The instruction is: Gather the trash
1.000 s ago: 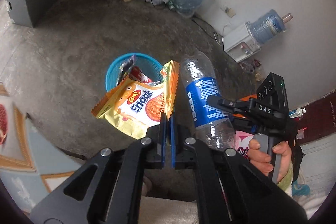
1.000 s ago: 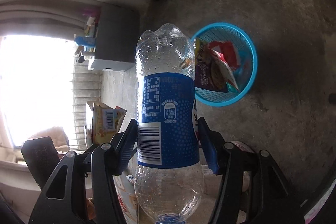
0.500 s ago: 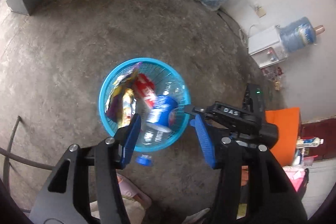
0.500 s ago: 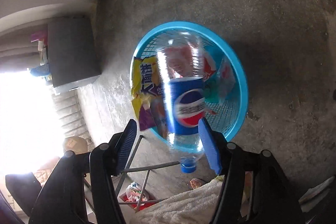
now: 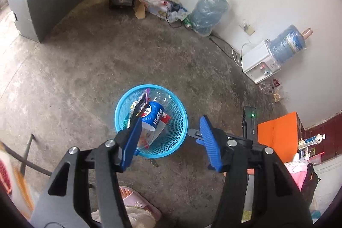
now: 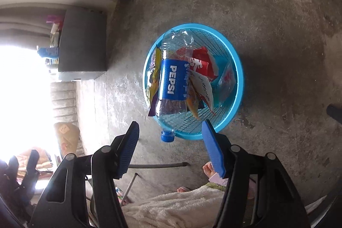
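A blue mesh trash basket (image 5: pixel 177 138) stands on the concrete floor and also shows in the right wrist view (image 6: pixel 239 69). A clear Pepsi bottle (image 5: pixel 154 115) lies slanted in it among several snack wrappers (image 6: pixel 203 87); in the right wrist view the bottle (image 6: pixel 174 82) rests with its blue cap over the near rim. My left gripper (image 5: pixel 171 138) is open and empty above the basket's near side. My right gripper (image 6: pixel 168 142) is open and empty, just short of the bottle cap. The right gripper's body also shows in the left wrist view, to the right.
A grey cabinet (image 5: pixel 42 3) stands at the far left. Bags and boxes (image 5: pixel 145 1), a water jug (image 5: pixel 207 12) and a dispenser (image 5: pixel 263 63) line the far wall. An orange box (image 5: pixel 277 136) sits right. A pink slipper (image 5: pixel 136 202) and metal rod (image 6: pixel 158 166) lie near.
My left gripper let go of the snack packet and my right let go of the Pepsi bottle. Both now lie in the basket, and both grippers have pulled back open.
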Demonstrator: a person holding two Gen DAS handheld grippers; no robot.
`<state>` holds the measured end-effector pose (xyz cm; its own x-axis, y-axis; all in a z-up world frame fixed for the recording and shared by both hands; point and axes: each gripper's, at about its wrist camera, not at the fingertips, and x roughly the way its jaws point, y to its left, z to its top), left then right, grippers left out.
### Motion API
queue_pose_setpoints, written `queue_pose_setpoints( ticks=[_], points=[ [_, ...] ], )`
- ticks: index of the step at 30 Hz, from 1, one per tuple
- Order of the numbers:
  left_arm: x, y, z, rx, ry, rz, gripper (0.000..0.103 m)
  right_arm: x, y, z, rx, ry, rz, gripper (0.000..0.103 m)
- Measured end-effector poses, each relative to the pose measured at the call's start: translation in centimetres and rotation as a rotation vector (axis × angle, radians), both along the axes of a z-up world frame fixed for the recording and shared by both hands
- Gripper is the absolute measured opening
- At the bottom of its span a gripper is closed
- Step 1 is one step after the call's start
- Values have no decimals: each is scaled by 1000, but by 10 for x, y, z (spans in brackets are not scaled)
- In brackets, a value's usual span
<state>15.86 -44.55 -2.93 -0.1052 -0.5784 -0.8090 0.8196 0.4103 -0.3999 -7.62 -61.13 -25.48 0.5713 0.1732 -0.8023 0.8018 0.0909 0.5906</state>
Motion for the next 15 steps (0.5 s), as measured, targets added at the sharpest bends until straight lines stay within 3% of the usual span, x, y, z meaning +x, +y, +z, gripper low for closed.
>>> queue_pose_setpoints(
  ticks=[8, 15],
  points=[
    [5, 52, 52, -21, -66, 79, 64, -2, 30, 22, -26, -20, 51, 60],
    [16, 115, 76, -48, -74, 172, 66, 33, 30, -2, -25, 13, 55, 78]
  ],
)
